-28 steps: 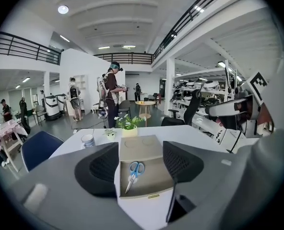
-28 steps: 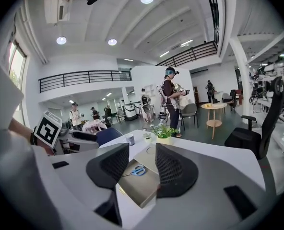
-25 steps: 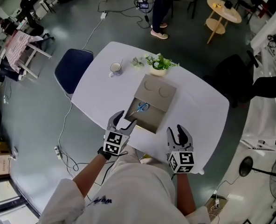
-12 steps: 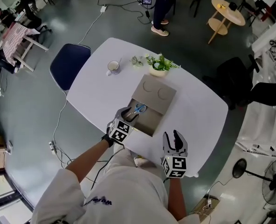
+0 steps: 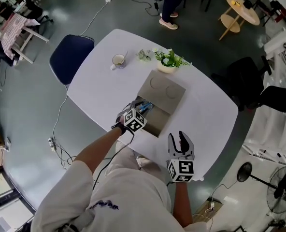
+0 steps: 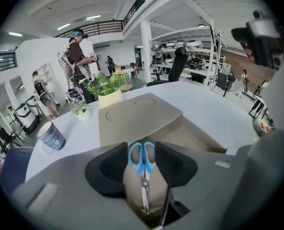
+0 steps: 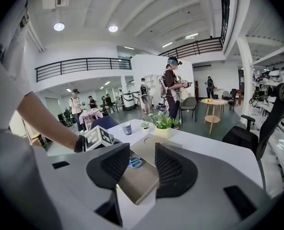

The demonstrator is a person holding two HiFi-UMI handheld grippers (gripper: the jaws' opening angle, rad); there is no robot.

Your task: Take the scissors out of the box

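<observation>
A flat brown cardboard box lies on the white table with its near end open. Scissors with blue handles lie inside it, blades toward me. My left gripper is lowered into that open end. In the left gripper view the blue handles sit right in the gap between the two dark pads, and the jaws have just been closing. I see no pad pressing on them. My right gripper hovers open near the table's front edge, with nothing between its pads; it looks at the box and scissors.
A mug, a small sprig and a potted plant stand beyond the box at the table's far side. A blue chair stands at the left. Bare tabletop lies right of the box. People stand in the hall beyond.
My left gripper has come down and forward from the table's front edge into the box's open end, over the scissors. The right gripper has stayed about where it was.
</observation>
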